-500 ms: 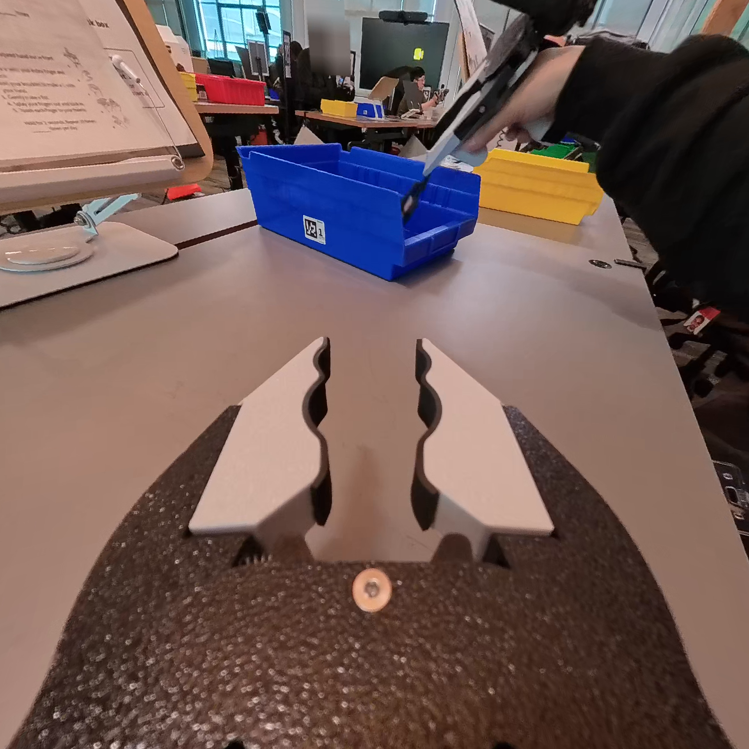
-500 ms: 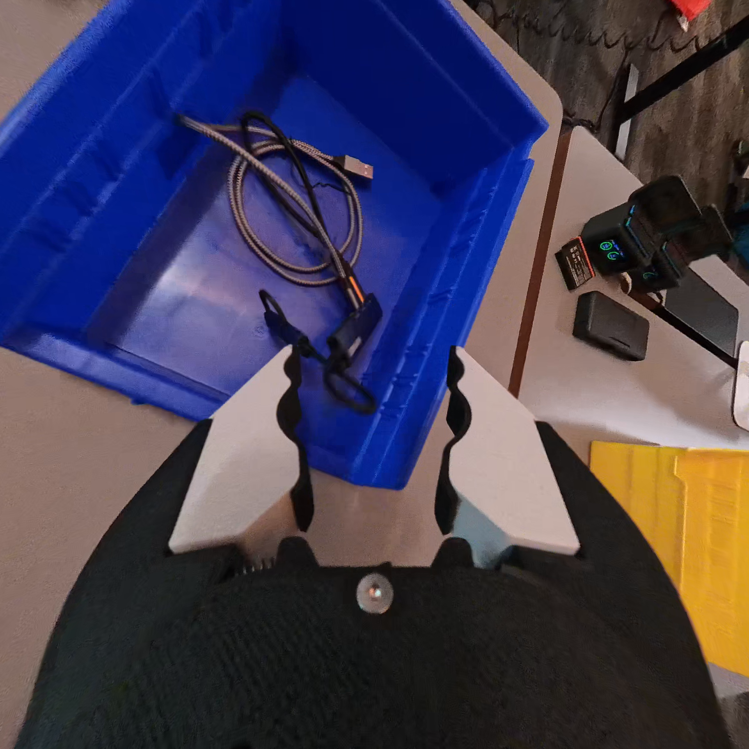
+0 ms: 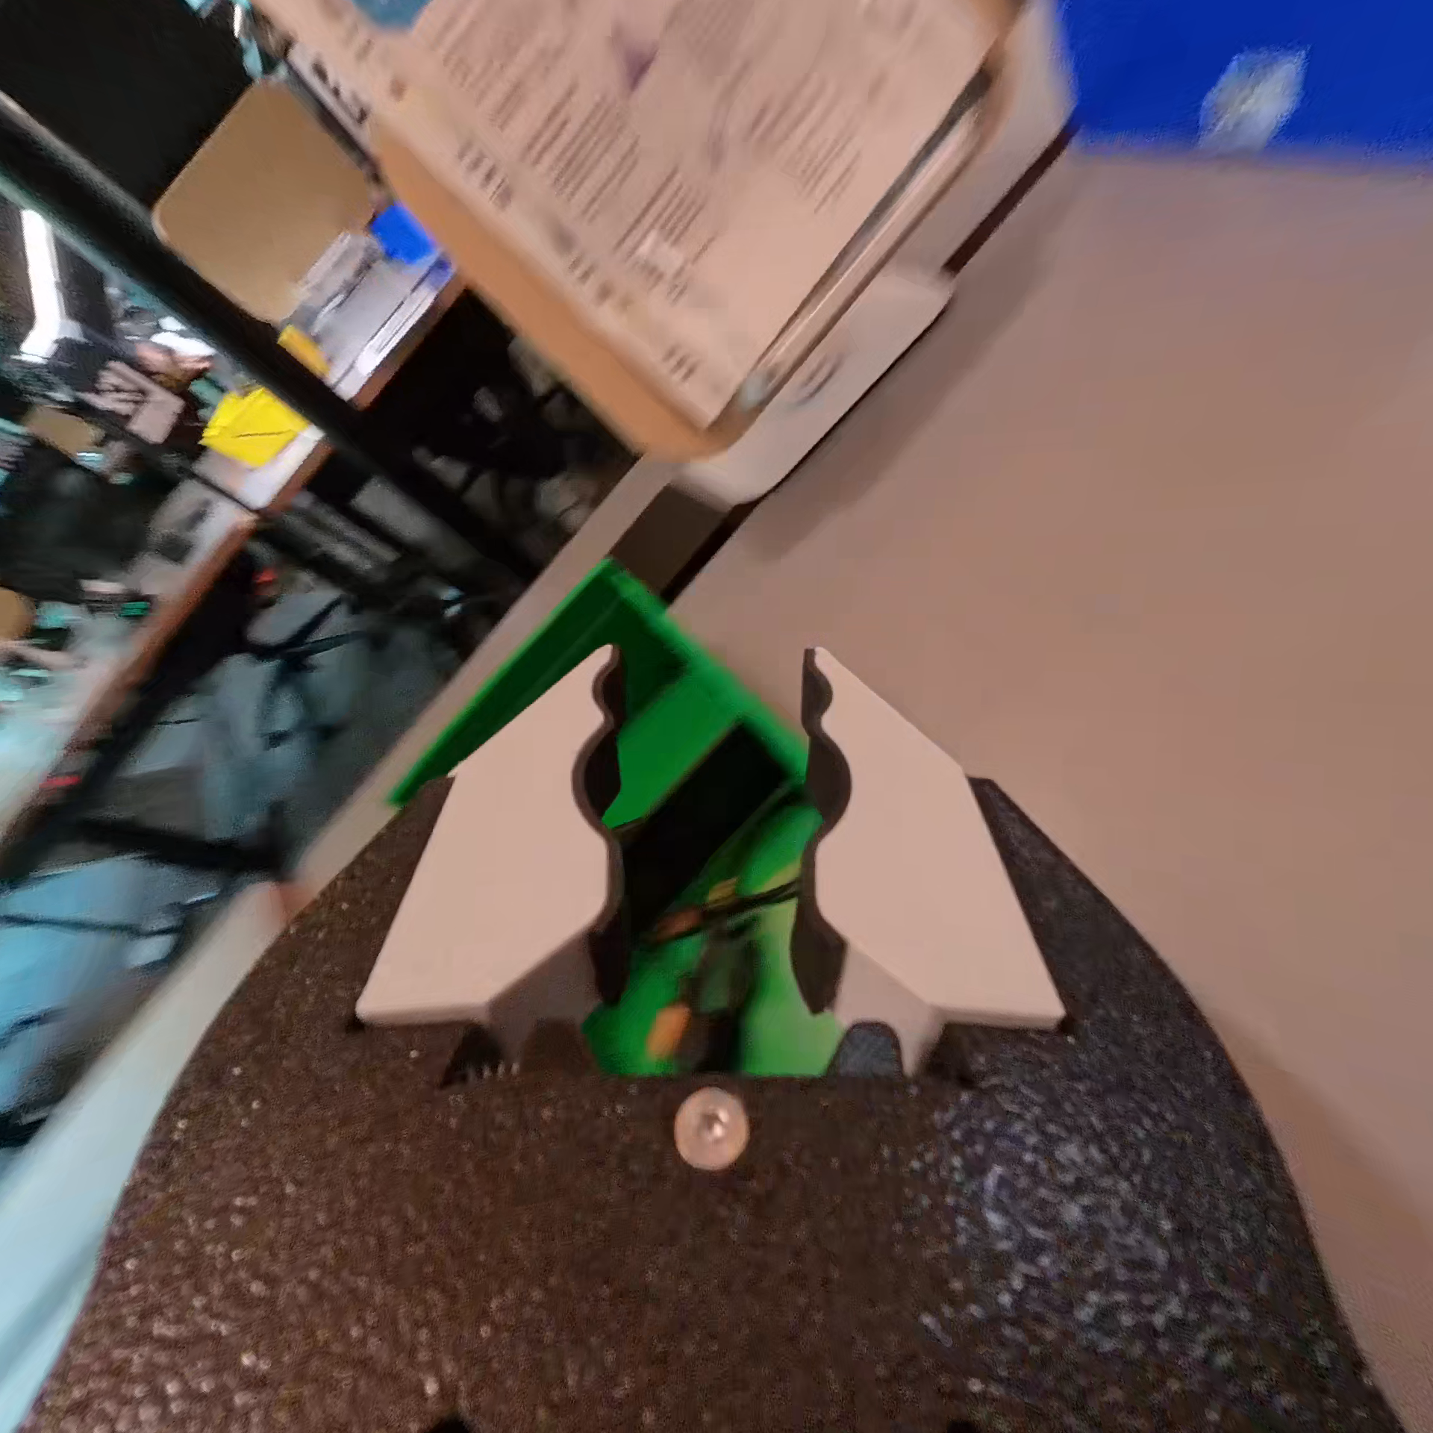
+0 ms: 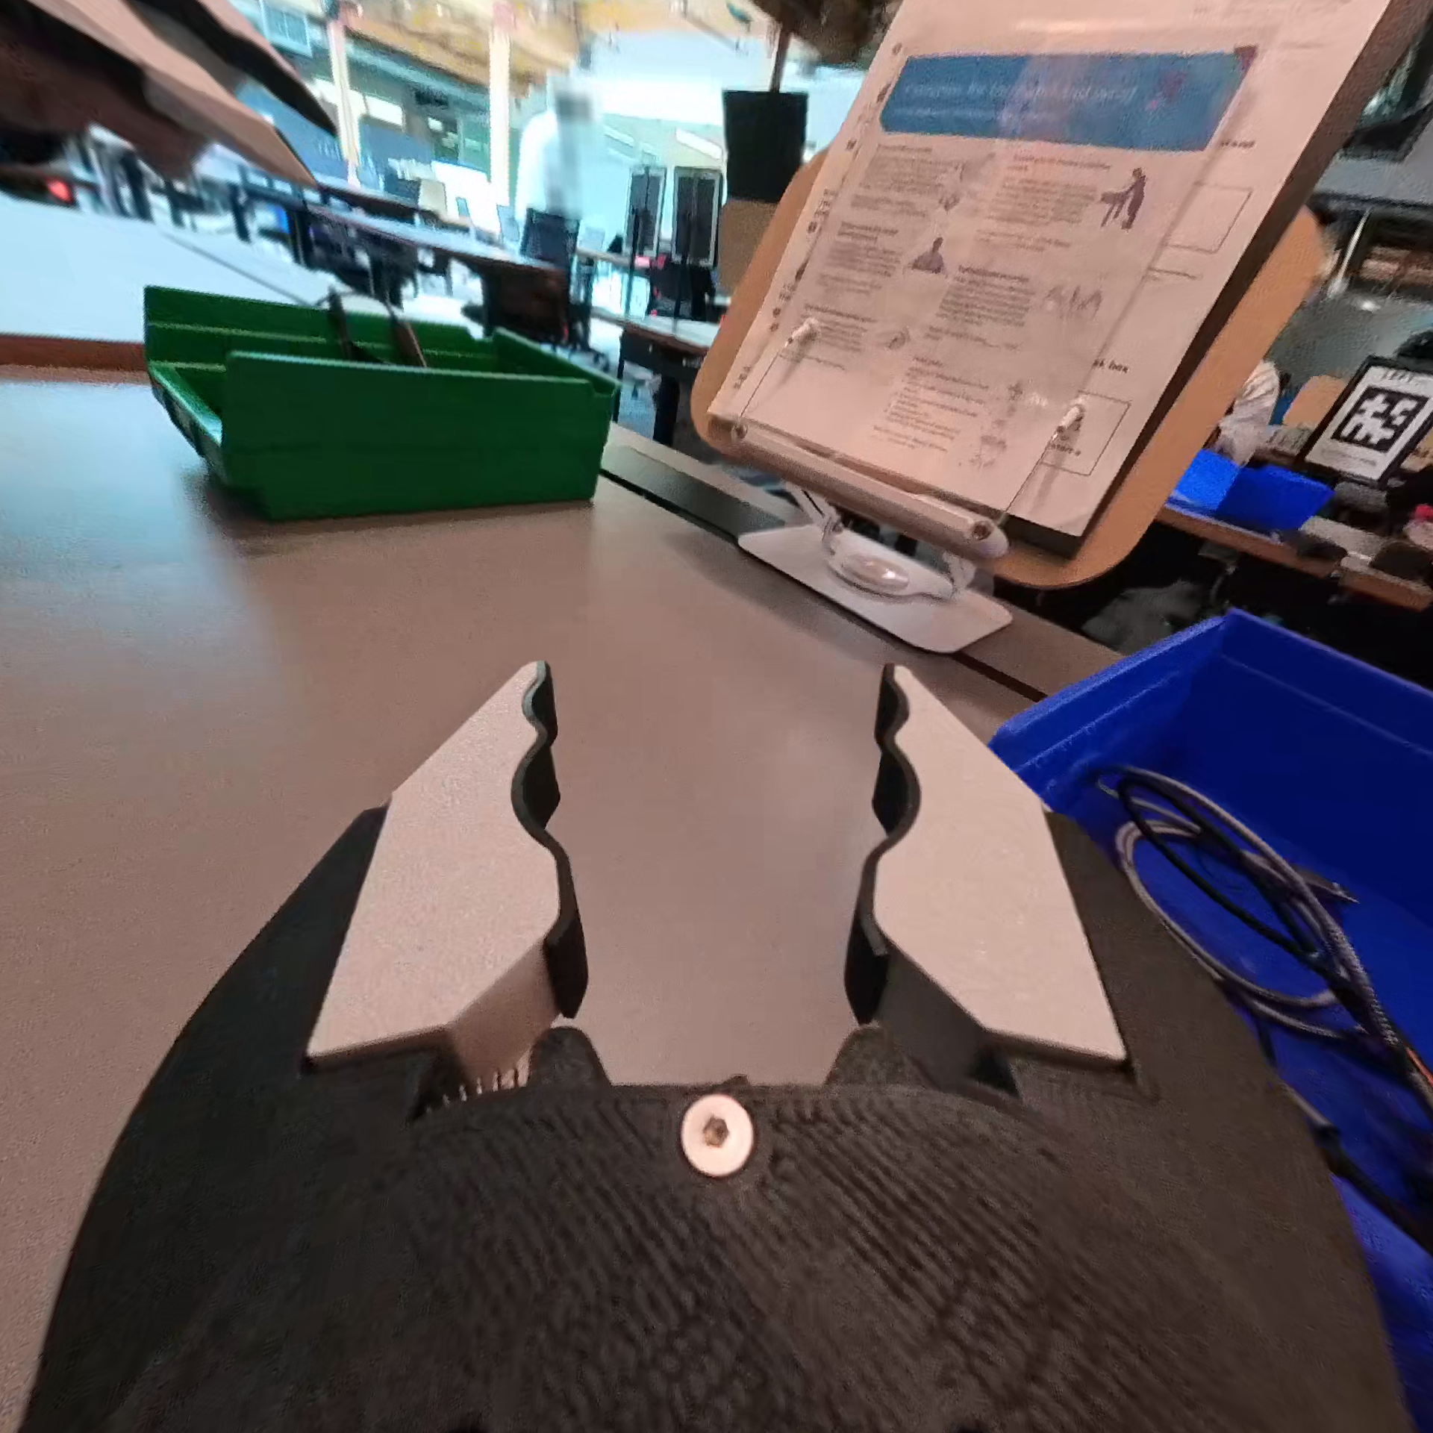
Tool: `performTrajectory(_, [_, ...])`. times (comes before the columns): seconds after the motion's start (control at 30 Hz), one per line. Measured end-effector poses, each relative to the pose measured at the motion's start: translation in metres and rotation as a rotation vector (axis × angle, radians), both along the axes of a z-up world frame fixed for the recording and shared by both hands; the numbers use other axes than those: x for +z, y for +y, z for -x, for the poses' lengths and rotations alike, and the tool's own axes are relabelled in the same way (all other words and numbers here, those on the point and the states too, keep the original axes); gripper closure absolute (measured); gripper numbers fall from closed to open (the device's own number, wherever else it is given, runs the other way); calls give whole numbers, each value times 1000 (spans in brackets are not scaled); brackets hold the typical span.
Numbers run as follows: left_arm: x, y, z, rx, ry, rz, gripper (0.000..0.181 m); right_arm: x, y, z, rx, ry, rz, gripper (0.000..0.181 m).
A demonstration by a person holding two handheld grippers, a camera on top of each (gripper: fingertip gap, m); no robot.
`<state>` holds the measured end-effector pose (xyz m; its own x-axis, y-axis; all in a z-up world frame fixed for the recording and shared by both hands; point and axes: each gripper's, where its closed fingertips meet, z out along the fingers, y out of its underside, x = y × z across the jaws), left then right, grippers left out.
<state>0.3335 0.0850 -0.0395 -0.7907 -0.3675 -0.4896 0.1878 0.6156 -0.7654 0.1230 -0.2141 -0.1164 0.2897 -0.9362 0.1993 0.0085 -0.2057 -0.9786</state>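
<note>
Hovering low over the grey table: right gripper, fingers spread wide, nothing between them, bare tabletop showing through the gap. Just beside on its right: blue bin, open-topped, holding a coil of braided cable with a thinner black lead; near wall low, probably for easy reach from above. Farther ahead: document stand on a flat white base, board tilted back, printed sheet clipped at its lower edge, presumably angled for reading from the operator's side. Well apart on the left, near the far table edge: green bin, two thin dark items standing up out of it, kind not clear. Beyond: blurred office desks, a framed black-and-white marker.

Tilted steeply over the same green bin: left gripper, fingers parted, pinching nothing. Contents between the fingers blurred; dark and orange patches only, identity not clear. Farther off: underside of the stand with the sheet, then a strip of the blue bin at the top corner.

Left view only: inside of the green bin from above. Right view only: cable coil, face of the sheet, spacing of both bins along the table. Neither gripper visible from the other camera.
</note>
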Motion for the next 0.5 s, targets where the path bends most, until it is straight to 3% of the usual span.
performTrajectory(0.1, [-8,35,-84,8,-171,-375,132,4,-3,2,-35,-132,-3,109])
performTrajectory(0.13, [-18,49,-108,0,-215,-541,123,3,-3,3,-40,-129,37,106])
performTrajectory(0.27, [-63,95,-172,-78,-285,-1086,113,-1,-2,1,-37,-156,54,99])
performTrajectory(0.33, [-80,103,-189,-119,-295,-1221,109,-6,-4,-2,-28,-129,22,99])
performTrajectory(0.5, [-118,112,-201,-124,-120,-1379,110,-8,-12,-4,-58,-129,32,102])
